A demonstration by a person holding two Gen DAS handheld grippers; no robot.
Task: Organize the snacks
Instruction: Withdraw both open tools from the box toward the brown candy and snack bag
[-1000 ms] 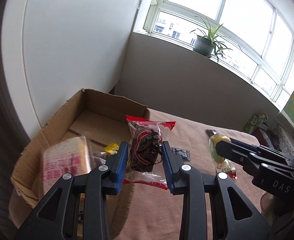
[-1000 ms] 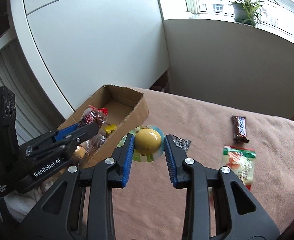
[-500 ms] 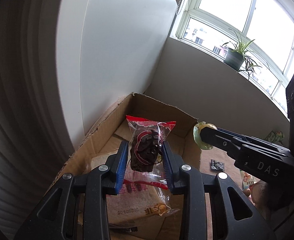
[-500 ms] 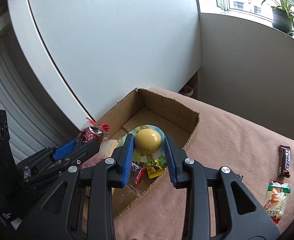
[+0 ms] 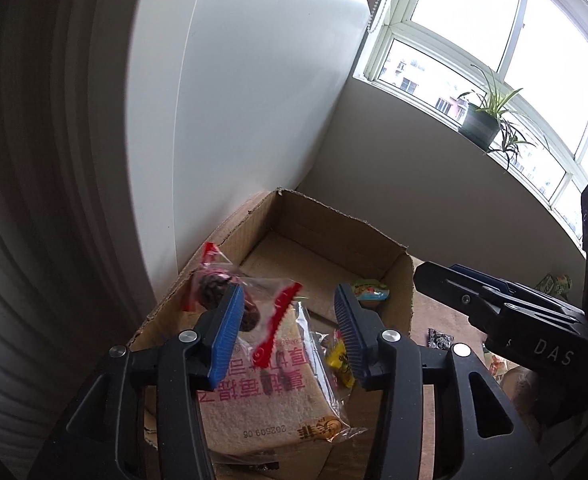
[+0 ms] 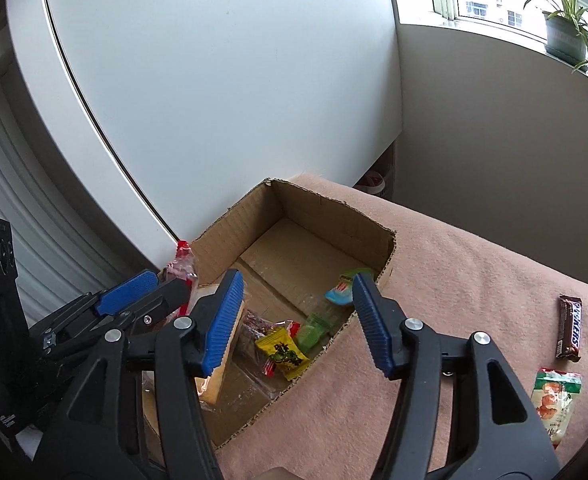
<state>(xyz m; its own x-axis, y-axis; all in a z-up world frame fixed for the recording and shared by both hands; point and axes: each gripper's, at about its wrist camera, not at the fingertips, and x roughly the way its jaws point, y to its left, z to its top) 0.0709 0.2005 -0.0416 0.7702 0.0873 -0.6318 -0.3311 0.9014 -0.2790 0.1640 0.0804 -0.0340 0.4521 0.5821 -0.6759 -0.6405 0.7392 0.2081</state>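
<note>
Both grippers wide open, holding nothing, over box [image 6: 388, 258].
Snickers bar [image 6: 570, 328] lies R of right gripper [image 6: 296, 320], long axis pointing away; left gripper [image 5: 284, 334] farther.

We cannot read the print on the yellow packet [image 6: 281, 353] inside the cardboard box [image 6: 330, 210]. The left gripper [image 5: 286, 332] covers part of the red-edged snack bag [image 5: 250, 300] there, and the bread pack [image 5: 278, 400] runs behind its fingers [image 5: 224, 334].

place: home room | cues: potted plant [image 5: 482, 124] on windowsill, blanket-covered surface [image 6: 474, 280], white cabinet [image 6: 214, 80]
</note>
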